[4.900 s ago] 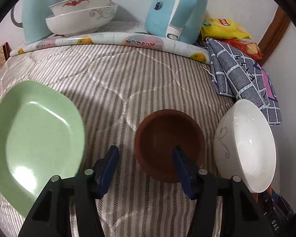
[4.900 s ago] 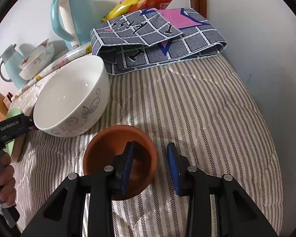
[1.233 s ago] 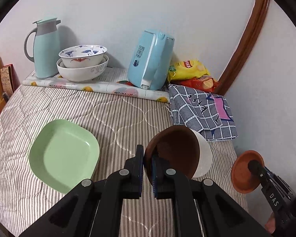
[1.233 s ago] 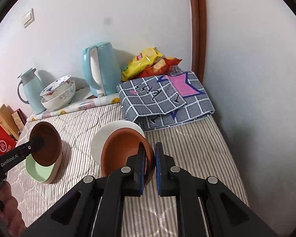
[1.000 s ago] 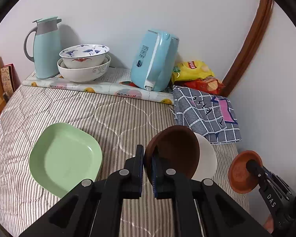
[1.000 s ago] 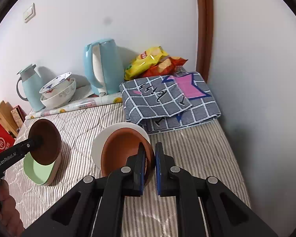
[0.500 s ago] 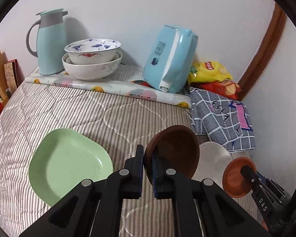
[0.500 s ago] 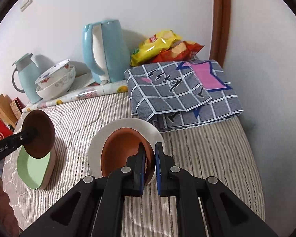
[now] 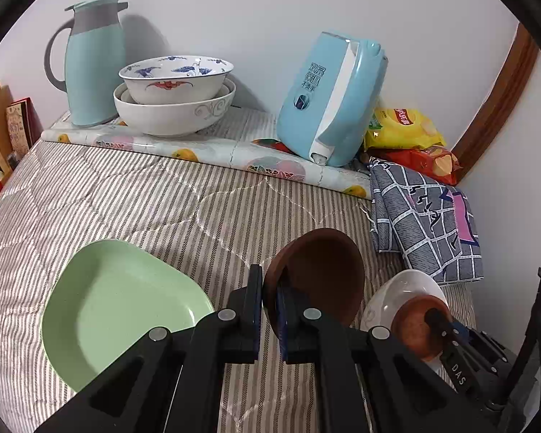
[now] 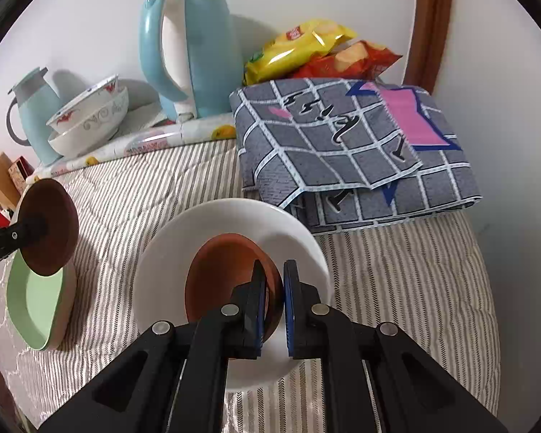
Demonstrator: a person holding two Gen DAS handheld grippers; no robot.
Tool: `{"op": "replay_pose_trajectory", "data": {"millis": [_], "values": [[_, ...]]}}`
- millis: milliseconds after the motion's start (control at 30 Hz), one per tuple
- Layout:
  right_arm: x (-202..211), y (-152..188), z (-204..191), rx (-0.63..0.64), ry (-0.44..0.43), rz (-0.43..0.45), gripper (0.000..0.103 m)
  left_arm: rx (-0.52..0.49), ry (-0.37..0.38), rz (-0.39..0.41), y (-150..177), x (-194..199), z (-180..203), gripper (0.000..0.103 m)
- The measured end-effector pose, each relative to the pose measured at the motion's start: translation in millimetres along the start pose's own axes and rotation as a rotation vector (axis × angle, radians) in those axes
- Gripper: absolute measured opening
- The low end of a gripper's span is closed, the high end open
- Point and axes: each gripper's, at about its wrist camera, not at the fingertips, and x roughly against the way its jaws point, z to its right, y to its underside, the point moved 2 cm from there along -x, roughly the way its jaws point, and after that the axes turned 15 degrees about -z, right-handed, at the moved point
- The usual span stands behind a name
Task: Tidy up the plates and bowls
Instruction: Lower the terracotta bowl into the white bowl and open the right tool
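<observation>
My left gripper (image 9: pixel 269 297) is shut on the rim of a dark brown bowl (image 9: pixel 321 274) and holds it tilted above the striped bed cover; it also shows in the right wrist view (image 10: pixel 50 225), over the green plate (image 10: pixel 32 299). The green plate (image 9: pixel 119 310) lies to its left. My right gripper (image 10: pixel 274 297) is shut on the rim of an orange-brown bowl (image 10: pixel 223 274) and holds it inside the white bowl (image 10: pixel 198 231). In the left wrist view the orange-brown bowl (image 9: pixel 414 324) sits in the white bowl (image 9: pixel 407 285) at lower right.
At the back, two stacked patterned bowls (image 9: pixel 176 104) stand by a teal jug (image 9: pixel 90 61) on a rolled mat (image 9: pixel 198 148). A blue kettle (image 9: pixel 331 101), snack bags (image 9: pixel 404 130) and a folded checked cloth (image 9: pixel 429 216) are at the right. Walls close the back and right.
Both grippers have dropped lower and forward. The right one has brought the orange-brown bowl down into the white bowl. The left one carries the dark bowl lower beside the green plate.
</observation>
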Motion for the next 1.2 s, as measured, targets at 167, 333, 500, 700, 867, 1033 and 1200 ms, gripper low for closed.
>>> {"op": "replay_pose_trajectory", "data": {"millis": [167, 333, 500, 700, 867, 1033, 1200], "values": [[-8.9, -4.9, -4.8, 0.011, 0.000, -0.017, 0.009, 0.003, 0.008, -0.006, -2.8, -5.0, -2.1, 0.008], [-15.3, -10.1, -4.8, 0.009, -0.004, -0.030, 0.009, 0.004, 0.010, -0.009, -4.7, -7.3, -4.0, 0.008], [-20.0, -11.8, -4.1, 0.001, -0.011, -0.044, 0.009, 0.006, 0.015, -0.012, -5.0, -8.6, -5.2, 0.008], [-23.4, -12.4, -5.0, 0.013, -0.009, -0.076, 0.009, -0.002, 0.019, -0.016, -4.3, -9.2, -3.9, 0.008], [-27.1, -13.0, -6.3, 0.021, -0.001, -0.098, 0.009, -0.001, 0.026, -0.020, -4.4, -11.0, -3.8, 0.008], [-29.8, -15.5, -10.4, 0.036, 0.032, -0.107, 0.010, -0.001, 0.028, -0.022, -3.3, -10.6, -5.2, 0.008], [-30.8, -13.7, -14.8, 0.058, 0.070, -0.101, 0.016, -0.007, 0.030, -0.025, -1.6, -8.9, -6.2, 0.008]]}}
